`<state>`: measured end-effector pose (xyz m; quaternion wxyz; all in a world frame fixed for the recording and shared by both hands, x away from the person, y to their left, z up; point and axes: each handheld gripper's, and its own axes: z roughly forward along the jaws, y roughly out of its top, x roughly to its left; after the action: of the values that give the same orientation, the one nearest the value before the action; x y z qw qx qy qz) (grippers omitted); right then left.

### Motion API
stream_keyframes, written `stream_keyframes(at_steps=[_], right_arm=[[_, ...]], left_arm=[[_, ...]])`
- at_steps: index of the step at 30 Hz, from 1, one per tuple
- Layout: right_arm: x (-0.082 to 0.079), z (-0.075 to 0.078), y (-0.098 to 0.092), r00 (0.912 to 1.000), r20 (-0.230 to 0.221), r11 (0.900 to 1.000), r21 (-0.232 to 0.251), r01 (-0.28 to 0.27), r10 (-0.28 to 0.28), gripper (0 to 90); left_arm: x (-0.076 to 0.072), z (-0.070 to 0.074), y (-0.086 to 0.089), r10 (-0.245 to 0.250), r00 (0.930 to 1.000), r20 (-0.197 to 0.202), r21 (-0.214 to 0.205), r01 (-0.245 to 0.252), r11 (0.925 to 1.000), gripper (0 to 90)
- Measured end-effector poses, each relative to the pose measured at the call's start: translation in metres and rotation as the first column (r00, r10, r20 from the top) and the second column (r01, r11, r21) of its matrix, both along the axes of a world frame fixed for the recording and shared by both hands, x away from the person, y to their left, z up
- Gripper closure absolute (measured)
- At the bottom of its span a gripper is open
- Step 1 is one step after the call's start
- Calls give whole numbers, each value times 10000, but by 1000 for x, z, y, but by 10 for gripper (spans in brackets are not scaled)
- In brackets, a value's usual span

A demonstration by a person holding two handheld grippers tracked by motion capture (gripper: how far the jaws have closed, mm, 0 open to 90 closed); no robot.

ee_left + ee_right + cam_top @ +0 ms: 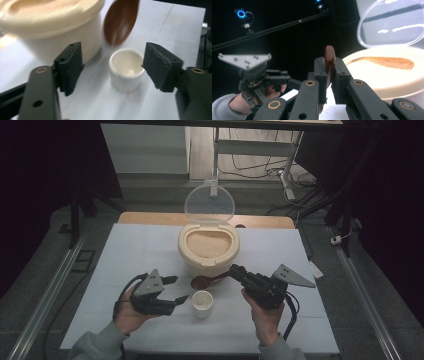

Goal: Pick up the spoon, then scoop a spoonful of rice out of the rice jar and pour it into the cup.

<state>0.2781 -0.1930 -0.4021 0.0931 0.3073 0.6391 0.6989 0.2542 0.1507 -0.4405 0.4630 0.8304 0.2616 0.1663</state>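
Note:
A cream container (208,251) full of tan grain stands mid-table, its clear lid (209,202) tipped up behind it. In front of it sits a small white cup (202,303). My right gripper (236,271) is shut on the handle of a brown wooden spoon (201,281), whose bowl hovers just above and behind the cup. In the right gripper view the spoon handle (329,58) stands pinched between the jaws of the right gripper (329,66). My left gripper (178,289) is open just left of the cup. In the left gripper view the cup (127,68) lies beyond the left gripper's (113,64) spread jaws, untouched, with the spoon (121,21) above it.
The white table top (125,255) reaches well out to the left and right of the container (50,22). A wooden edge (150,217) runs along the back. A desk frame and cables (280,167) stand on the floor beyond.

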Motion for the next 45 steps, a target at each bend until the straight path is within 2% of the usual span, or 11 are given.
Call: stream_keyframes(at_steps=[3,6,10,13,14,18,20,27,35,40,45], right_arm=[[1,3,-6,9998,108,9998,16,186,-186,837],[1,5,-10,9994,183,9996,50,286,-287,837],[2,7,-12,9989,321,9994,35,347,-348,837],[1,10,-15,9975,563,9991,-63,429,-425,837],[0,11,-15,9969,634,9988,-93,470,-464,837],[-1,15,-19,9940,896,9978,-169,639,-622,837],[0,15,-21,9929,966,9974,-158,710,-692,837],[2,17,-26,9906,1065,9962,-78,868,-855,837],[10,27,-26,9848,1290,9931,40,1172,-1167,836],[26,38,-22,9795,1354,9885,-34,1509,-1491,837],[47,48,-19,9703,1357,9788,-156,2042,-2003,836]], left_arm=[[-6,-10,29,538,9978,-398,-536,-559,9970,258],[-10,-19,48,983,9936,-548,-712,-1021,9922,228],[-12,-27,64,1320,9876,-849,-808,-1389,9870,202],[-12,-40,78,1744,9770,-1223,-694,-1837,9805,179],[-12,-40,78,1744,9770,-1223,-694,-1837,9805,171],[-14,-49,87,2098,9651,-1569,-404,-2186,9750,147],[-14,-52,88,2183,9625,-1610,-290,-2257,9738,139],[-13,-55,87,2165,9614,-1699,-222,-2234,9745,134],[-11,-58,85,2145,9605,-1771,-95,-2196,9755,135],[-12,-58,84,2133,9623,-1686,-17,-2167,9762,135],[-10,-59,85,2154,9608,-1743,-60,-2198,9755,135]])
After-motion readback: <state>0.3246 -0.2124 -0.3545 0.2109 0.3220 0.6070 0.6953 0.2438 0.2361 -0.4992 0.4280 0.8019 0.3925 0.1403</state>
